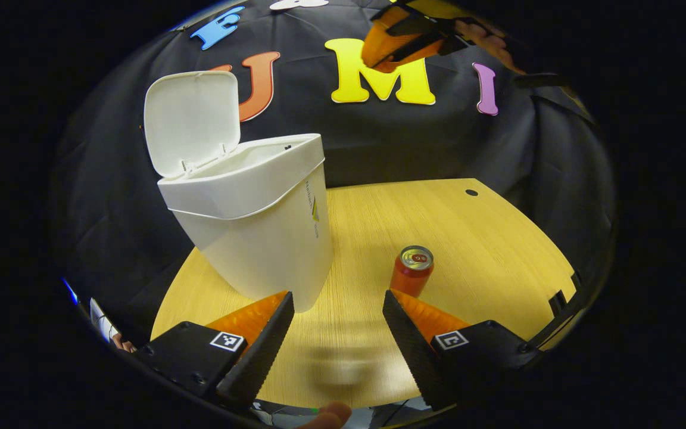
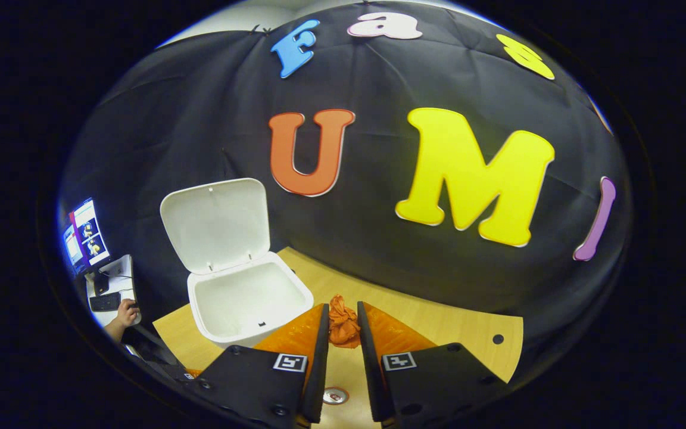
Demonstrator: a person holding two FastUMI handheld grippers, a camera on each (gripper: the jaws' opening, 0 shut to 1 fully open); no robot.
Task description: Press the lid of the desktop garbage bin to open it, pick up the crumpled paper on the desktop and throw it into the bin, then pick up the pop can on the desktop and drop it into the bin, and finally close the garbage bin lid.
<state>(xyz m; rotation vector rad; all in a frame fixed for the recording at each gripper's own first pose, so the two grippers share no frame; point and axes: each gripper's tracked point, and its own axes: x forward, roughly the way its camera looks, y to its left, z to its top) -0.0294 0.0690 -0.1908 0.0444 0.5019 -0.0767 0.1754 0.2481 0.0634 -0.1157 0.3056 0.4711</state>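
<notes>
Crumpled paper: a small orange wad of creased paper [image 2: 343,325], clamped between the jaws of the right gripper [image 2: 343,333], carried high above the worktop, just to the 3 o'clock side of the bin's mouth in the right gripper view.
Bin: a white, smooth plastic desktop garbage bin [image 2: 248,298] with tapering walls and rounded corners; its flat hinged lid [image 2: 215,223] stands upright at the back, so the opening is clear. The inside looks bare as far as it shows.
Step in hand: judged as the carry to the bin. Bring the wad over the middle of the opening, toward 9 o'clock in the right gripper view, and only then part the jaws. The paper is light and springy, so a release low and well inside the rim is safer than a drop from the edge. Keep clear of the raised lid; a knock could tip it shut.
Pop can: a red-orange metal cylinder with a shiny silver top [image 1: 412,271], upright on the worktop at 3 o'clock of the bin in the left gripper view, apart from it.
Left gripper [image 1: 338,330]: jaws wide apart, holding nothing, low over the worktop before the bin and the can.
Worktop: pale yellow wood-grain board [image 1: 486,238], matt, with a small dark hole toward the far edge.
</notes>
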